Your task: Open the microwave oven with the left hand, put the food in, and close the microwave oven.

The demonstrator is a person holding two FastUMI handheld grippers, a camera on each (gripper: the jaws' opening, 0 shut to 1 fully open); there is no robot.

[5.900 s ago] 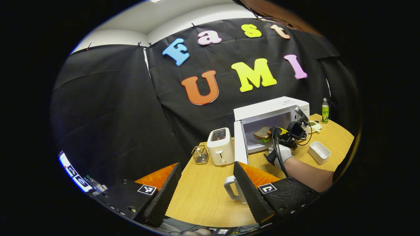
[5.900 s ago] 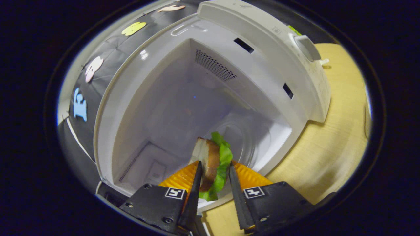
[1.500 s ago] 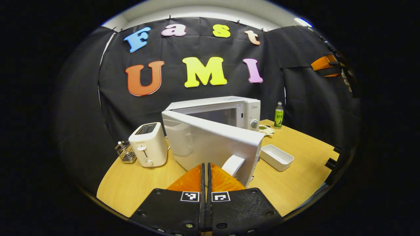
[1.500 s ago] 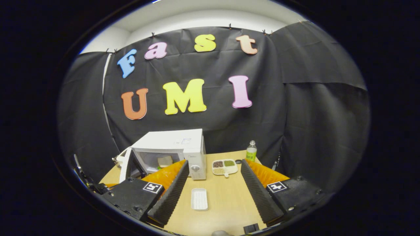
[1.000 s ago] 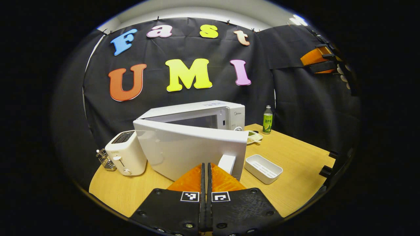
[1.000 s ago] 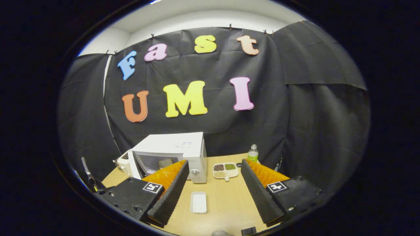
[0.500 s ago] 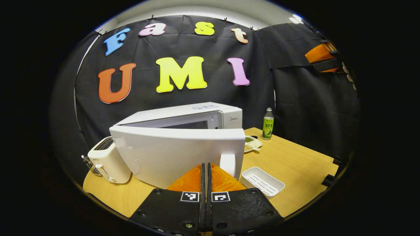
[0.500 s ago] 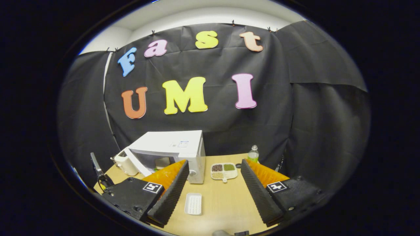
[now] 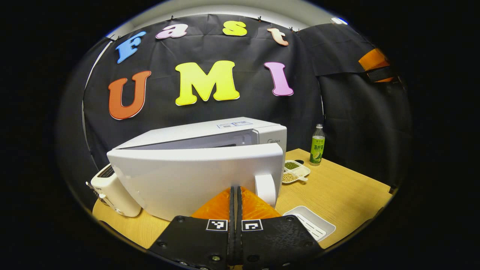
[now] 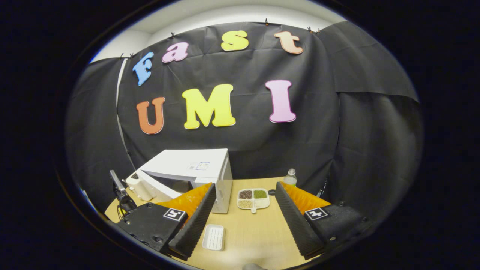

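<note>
White microwave oven [image 9: 210, 150], door [image 9: 195, 180] nearly closed

Even overhead light, sharp (edges fisheye-bent).

1. Left gripper [image 9: 235, 195], left gripper view: two black housing blocks side by side, matte finish, meeting along a narrow vertical seam.
2. Each block carries one small square black-and-white fiducial marker near its inner top corner.
3. Round screw heads sit along the lower edges of both blocks.
4. Ahead of the blocks, two ribbed wedge-shaped fingers [image 9: 219, 204] taper to a common point.
5. Right gripper [image 10: 243, 204], right gripper view: same black blocks, one square marker each, small screws on the outer faces.
6. Its fingers [image 10: 195, 221] are long wedges with serrated, sawtooth inner faces and ribbed backs.
</note>
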